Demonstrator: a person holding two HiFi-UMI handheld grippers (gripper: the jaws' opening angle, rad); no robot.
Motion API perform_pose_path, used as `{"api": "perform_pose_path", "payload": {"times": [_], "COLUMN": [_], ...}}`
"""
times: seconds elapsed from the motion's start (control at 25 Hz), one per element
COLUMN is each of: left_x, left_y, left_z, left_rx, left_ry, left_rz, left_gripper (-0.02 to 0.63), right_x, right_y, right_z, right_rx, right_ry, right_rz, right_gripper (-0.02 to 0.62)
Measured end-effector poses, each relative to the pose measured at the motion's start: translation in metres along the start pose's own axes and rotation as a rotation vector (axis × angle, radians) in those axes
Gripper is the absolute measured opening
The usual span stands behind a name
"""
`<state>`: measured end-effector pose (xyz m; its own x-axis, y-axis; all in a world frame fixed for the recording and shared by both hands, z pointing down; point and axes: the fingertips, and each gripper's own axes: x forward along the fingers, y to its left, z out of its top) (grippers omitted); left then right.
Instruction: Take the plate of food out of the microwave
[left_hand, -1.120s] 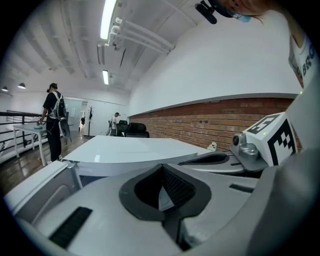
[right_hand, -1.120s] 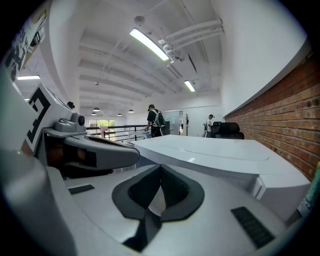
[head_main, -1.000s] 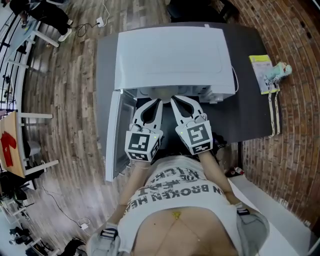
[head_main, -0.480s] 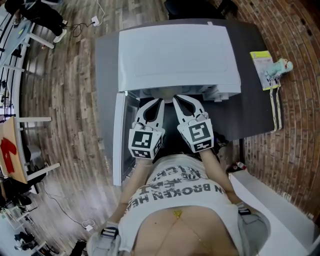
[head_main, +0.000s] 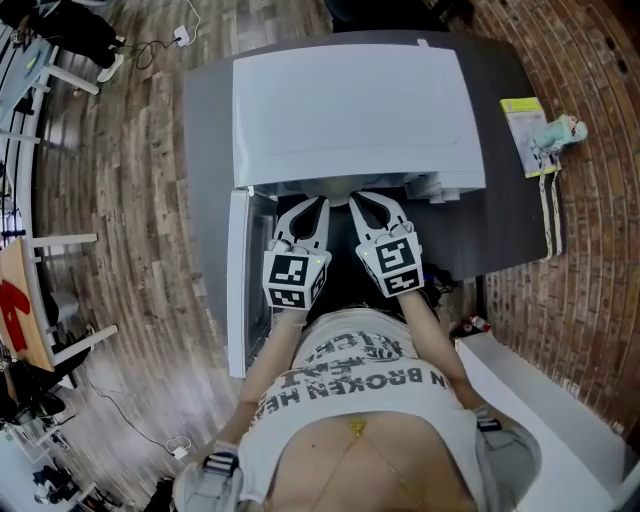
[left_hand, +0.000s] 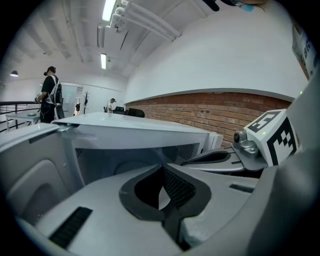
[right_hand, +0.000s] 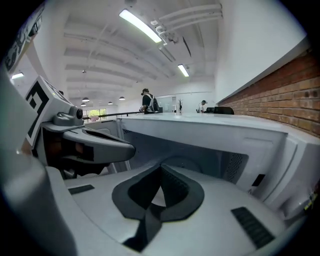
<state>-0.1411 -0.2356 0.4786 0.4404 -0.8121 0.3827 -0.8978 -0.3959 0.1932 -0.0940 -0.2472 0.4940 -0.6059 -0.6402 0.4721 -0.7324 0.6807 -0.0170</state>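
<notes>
A white microwave (head_main: 350, 110) stands on a dark table, its door (head_main: 240, 290) swung open to the left. Both grippers are side by side in front of the open cavity, pointing into it. My left gripper (head_main: 316, 203) is shut with nothing in it, its tips meeting (left_hand: 162, 167). My right gripper (head_main: 356, 200) is shut and empty too (right_hand: 160, 166). Inside the cavity a pale round shape (right_hand: 180, 162) lies low behind the jaws. I cannot tell whether it is the plate or the turntable, and no food shows.
The dark table (head_main: 500, 220) carries a yellow-green booklet (head_main: 522, 140) and a small toy (head_main: 562, 133) at its right end. Wooden floor with cables lies to the left, brick to the right, and a white ledge (head_main: 560, 420) at the lower right. People stand far off.
The head view has shifted a little. Both grippers stay shut in front of the microwave's opening, in much the same place.
</notes>
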Motion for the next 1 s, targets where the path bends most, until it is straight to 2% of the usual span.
{"api": "perform_pose_path", "payload": {"times": [0.68,0.76,0.92,1.0], "left_x": [0.031,0.034,0.035,0.034], "left_y": [0.028,0.033,0.045,0.048], "left_z": [-0.06,-0.067,-0.084,-0.091], "left_rx": [-0.106,-0.174,-0.45,-0.523], "left_ry": [0.144,0.146,0.123,0.117], "left_rz": [0.041,0.05,0.083,0.098], "left_gripper": [0.008,0.008,0.008,0.008], "right_x": [0.041,0.044,0.047,0.048], "right_y": [-0.022,-0.023,-0.023,-0.023], "right_z": [-0.064,-0.066,-0.07,-0.072], "right_rx": [0.02,0.033,0.038,0.042], "right_ry": [0.183,0.193,0.208,0.211], "right_rz": [0.01,0.015,0.019,0.022], "right_gripper": [0.009,0.008,0.009,0.008]}}
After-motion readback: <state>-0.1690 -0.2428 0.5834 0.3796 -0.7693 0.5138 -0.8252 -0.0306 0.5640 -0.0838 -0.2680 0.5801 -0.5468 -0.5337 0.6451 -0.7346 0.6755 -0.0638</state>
